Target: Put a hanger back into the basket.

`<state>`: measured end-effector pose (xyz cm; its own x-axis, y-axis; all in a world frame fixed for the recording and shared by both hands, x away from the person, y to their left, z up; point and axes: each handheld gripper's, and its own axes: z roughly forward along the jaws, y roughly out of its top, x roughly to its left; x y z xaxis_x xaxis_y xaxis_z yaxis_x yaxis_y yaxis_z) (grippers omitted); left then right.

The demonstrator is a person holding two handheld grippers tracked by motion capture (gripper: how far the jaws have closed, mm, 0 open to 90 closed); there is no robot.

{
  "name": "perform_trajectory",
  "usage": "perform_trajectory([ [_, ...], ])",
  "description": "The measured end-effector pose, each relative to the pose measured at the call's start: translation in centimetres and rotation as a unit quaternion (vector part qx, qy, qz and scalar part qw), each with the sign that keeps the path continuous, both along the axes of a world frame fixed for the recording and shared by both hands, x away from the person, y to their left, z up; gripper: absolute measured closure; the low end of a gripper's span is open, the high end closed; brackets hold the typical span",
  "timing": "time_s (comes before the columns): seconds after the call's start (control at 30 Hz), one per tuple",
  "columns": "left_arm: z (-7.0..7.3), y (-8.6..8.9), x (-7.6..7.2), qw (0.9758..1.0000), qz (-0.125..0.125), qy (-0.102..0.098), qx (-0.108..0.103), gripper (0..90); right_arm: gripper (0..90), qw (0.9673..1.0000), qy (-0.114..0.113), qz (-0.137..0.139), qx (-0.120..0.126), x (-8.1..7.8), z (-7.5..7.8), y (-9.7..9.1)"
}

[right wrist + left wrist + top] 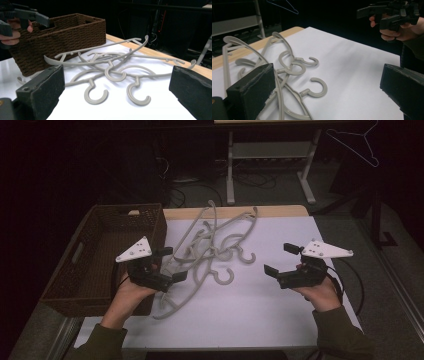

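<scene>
Grey plastic hangers (215, 247) lie tangled beside the wicker basket (107, 222). Left gripper (169, 263) and right gripper (280, 258) hover with jaws spread wide, holding nothing.

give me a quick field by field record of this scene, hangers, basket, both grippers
hangers: pile of grey plastic hangers, tangled, lying on the white table top
hooks: several open hooks point toward the person's side
basket: brown woven basket at the table's left edge, beside the pile
left gripper: jaws open, nothing between them, at the pile's left side
right gripper: jaws open, holding nothing, over bare table to the right of the pile
background: one more hanger hangs beyond the table
</scene>
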<state>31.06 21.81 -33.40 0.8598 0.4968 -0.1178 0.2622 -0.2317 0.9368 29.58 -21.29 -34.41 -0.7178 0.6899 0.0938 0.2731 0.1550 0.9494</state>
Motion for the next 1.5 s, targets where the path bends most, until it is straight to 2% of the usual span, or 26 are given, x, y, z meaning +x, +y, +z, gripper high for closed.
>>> perform_trajectory([
  [0.07, -0.1, -0.3, 0.0, 1.0, -0.002, 0.001, 0.004, 0.0, 0.0, 1.0, 0.0, -0.001, -0.002, -0.2, -0.3, -0.2],
  [0.17, -0.3, -0.8, 0.0, 0.9999, -0.006, 0.004, 0.015, 0.0, 0.0, 0.9999, 0.011, -0.003, -0.005, -0.6, -1.1, -0.5],
  [0.4, -0.6, -1.4, 0.1, 0.9996, -0.006, 0.007, 0.025, 0.0, 0.0, 0.9995, 0.026, -0.007, -0.016, -1.3, -2.7, -1.0],
  [0.8, -1.3, -2.5, 0.8, 0.9982, 0.004, 0.021, 0.055, 0.0, 0.0, 0.9988, 0.043, -0.015, -0.019, -2.2, -4.2, -1.8],
  [1.1, -1.9, -3.5, 2.1, 0.9961, 0.019, 0.029, 0.082, 0.0, 0.0, 0.9978, 0.059, -0.02, -0.022, -2.8, -5.2, -2.5],
  [1.33, -2.6, -4.2, 3.1, 0.9941, 0.022, 0.031, 0.101, 4.5, 0.0, 0.9981, 0.055, -0.021, -0.018, -2.6, -5.2, -2.6],
  [1.5, -3.0, -4.8, 4.0, 0.9917, 0.036, 0.037, 0.118, 6.7, 0.0, 0.998, 0.057, -0.02, -0.019, -2.6, -5.3, -2.6],
])
